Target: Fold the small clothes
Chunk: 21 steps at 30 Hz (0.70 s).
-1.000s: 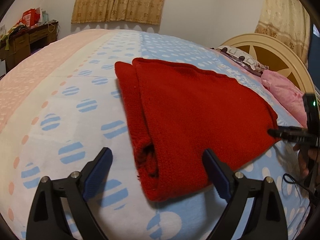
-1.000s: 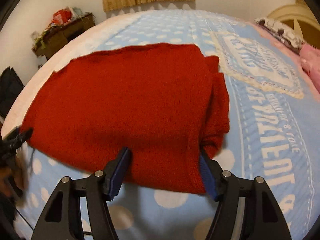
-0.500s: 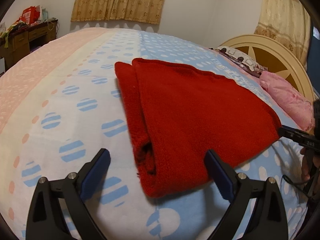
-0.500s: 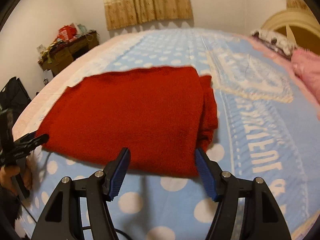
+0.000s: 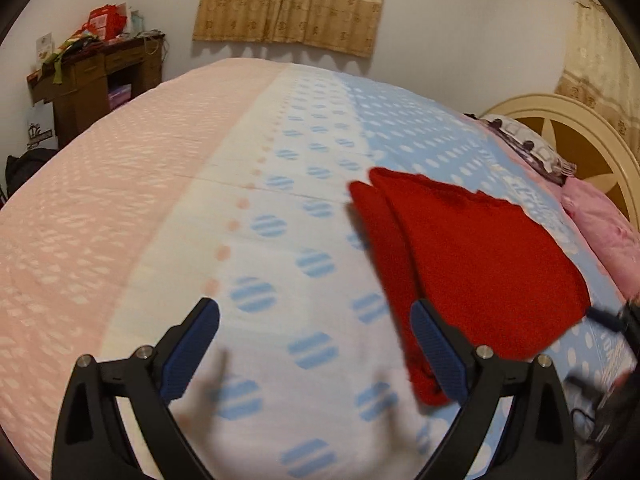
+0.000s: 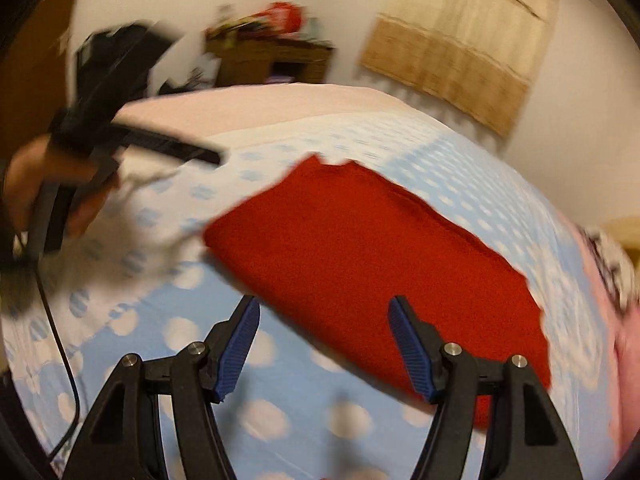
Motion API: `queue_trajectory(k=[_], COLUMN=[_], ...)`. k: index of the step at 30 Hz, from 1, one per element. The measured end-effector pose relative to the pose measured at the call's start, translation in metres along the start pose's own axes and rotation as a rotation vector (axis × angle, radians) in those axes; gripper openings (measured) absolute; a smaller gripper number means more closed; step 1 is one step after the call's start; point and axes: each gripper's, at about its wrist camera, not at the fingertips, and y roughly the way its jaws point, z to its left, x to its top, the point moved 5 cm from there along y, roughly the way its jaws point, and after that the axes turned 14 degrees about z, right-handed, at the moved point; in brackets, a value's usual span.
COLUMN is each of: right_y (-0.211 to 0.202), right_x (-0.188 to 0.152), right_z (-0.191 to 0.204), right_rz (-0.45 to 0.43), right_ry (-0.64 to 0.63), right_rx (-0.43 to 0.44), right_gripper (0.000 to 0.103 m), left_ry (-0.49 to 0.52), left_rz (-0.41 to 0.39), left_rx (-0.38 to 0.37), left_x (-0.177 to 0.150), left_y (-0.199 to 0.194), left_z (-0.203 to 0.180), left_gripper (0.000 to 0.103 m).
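Landmark: the folded red garment (image 5: 472, 264) served as the reference for every place below.
Red garment: it lay folded flat on the bedspread (image 5: 280, 264), on the blue dotted part, with a thicker rolled fold along its left edge in the left wrist view.
Garment in the right wrist view: the same red cloth (image 6: 376, 264) spread wide across the blue dotted fabric, its far edge jagged and blurred.
Left gripper: the left gripper (image 5: 316, 344) hung over bare bedspread to the left of the garment, its jaws spread wide with nothing between them.
Left gripper's right finger: its blue pad (image 5: 438, 356) stood in front of the garment's rolled left edge; contact could not be told.
Right gripper: the right gripper (image 6: 322, 348) sat at the garment's near edge, jaws apart, gripping nothing; the cloth showed beyond the gap, not pinched by the pads.
Hand: in the right wrist view a hand (image 6: 48, 184) held the other gripper to the left of the garment, blurred.
Pink pillow: a pink pillow (image 5: 604, 224) lay to the right of the garment, by the cream headboard (image 5: 560, 112).
Desk: a cluttered wooden desk (image 5: 96, 76) stood well beyond the garment, far left.
Curtain: a tan curtain (image 5: 292, 0) hung on the wall behind the garment.
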Motion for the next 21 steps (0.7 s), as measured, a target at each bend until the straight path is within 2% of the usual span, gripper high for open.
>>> queue_trajectory(k=[7,13,17,20,21], right_y=[0.024,0.049,0.055,0.058,0.059], right_x=[0.026,0.036,0.036,0.034,0.033], right_z=[0.064,0.077,0.077,0.079,0.079], right_rz=[-0.017,-0.005,-0.005,-0.011,-0.015], right_ry=[-0.174,-0.232,-0.212,-0.211,-0.209], right_rx=[-0.059,-0.139,-0.145,-0.145,-0.142], right_gripper=[0.068,0.068,0.068,0.067,0.063], left_ry=[-0.029,-0.017,0.036,0.051,0.046], left_rz=[0.039,0.087,0.106,0.132,0.141], left_rx=[-0.081,-0.169,-0.183,-0.226,-0.238], left_x=[0.013,0.034,0.046,0.056,0.059], left_y=[0.014,0.033,0.042,0.056,0.062], left_z=[0.009,-0.012,-0.033,-0.045,-0.048], left_gripper=[0.098,0.098,0.098,0.098,0.098])
